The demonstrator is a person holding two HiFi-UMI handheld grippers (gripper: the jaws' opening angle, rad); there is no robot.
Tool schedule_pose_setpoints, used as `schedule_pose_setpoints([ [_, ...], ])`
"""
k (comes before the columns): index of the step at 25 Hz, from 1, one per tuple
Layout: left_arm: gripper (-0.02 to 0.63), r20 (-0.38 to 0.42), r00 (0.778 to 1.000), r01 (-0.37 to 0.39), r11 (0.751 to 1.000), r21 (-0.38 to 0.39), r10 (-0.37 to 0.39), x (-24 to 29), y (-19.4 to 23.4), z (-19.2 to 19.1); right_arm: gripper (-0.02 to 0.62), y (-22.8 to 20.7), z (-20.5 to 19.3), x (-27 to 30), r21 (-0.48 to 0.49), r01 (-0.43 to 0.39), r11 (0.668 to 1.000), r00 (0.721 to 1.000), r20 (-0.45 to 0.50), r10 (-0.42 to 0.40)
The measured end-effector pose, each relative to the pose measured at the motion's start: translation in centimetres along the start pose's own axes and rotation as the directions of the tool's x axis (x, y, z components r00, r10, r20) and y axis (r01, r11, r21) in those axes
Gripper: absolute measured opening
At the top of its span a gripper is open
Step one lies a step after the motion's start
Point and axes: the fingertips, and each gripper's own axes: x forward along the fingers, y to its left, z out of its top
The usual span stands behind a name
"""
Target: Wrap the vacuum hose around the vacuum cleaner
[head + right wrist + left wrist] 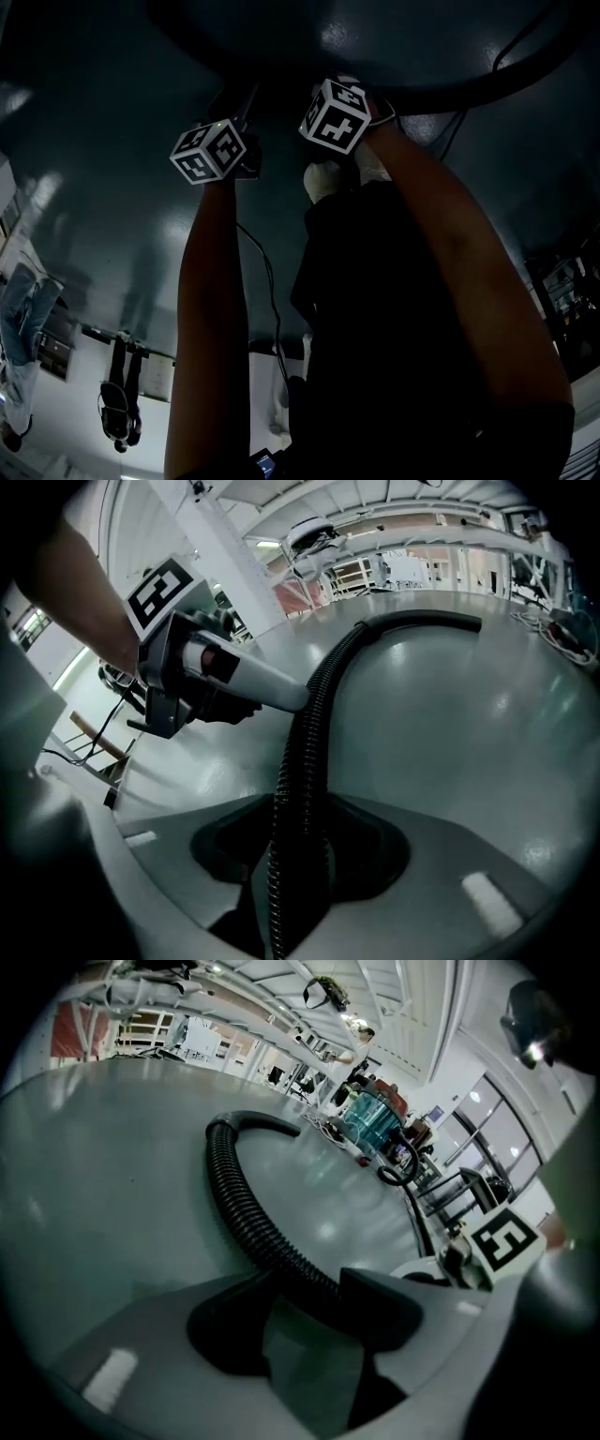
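Observation:
A black ribbed vacuum hose (230,1194) lies in a long curve on the glossy grey floor and ends in a smooth black nozzle (267,1122). My left gripper (305,1321) is open: the hose rests against its right jaw and floor shows between the pads. My right gripper (300,850) is shut on the hose (305,761), which runs straight through its jaws. The left gripper's white finger (267,682) touches the hose just ahead of the right one. In the dark head view both marker cubes (208,150) sit side by side under the hose's arc (525,80). I cannot make out the vacuum cleaner.
A thin black cable (267,281) trails over the floor under my arms. Carts and racks (375,1115) stand at the far side of the hall, with loose cables (562,630) on the floor there. A wooden frame (89,738) stands at the left.

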Motion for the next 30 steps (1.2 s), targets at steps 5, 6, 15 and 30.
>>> schedule_pose_setpoints([
  [5,0.233,0.023,1.0,0.0,1.0,0.006,0.0,-2.1,0.1,3.9,0.173,-0.2,4.1,-2.1,0.048,-0.026,0.999,0.999,0.042,0.024],
  [6,0.235,0.026,1.0,-0.001,1.0,-0.002,0.001,-2.0,0.1,4.1,0.173,-0.4,4.4,-2.1,0.055,-0.031,0.998,0.999,0.043,0.029],
  [15,0.236,0.036,0.999,0.0,1.0,-0.015,0.0,-4.7,-4.5,7.9,0.172,-0.7,7.4,-9.1,0.143,-0.092,0.985,0.991,0.105,0.077],
  [30,0.244,-0.006,0.992,0.127,0.987,0.098,-0.127,-12.9,-19.0,13.4,0.172,0.5,8.7,-27.1,0.329,-0.089,0.94,0.971,0.241,0.007],
])
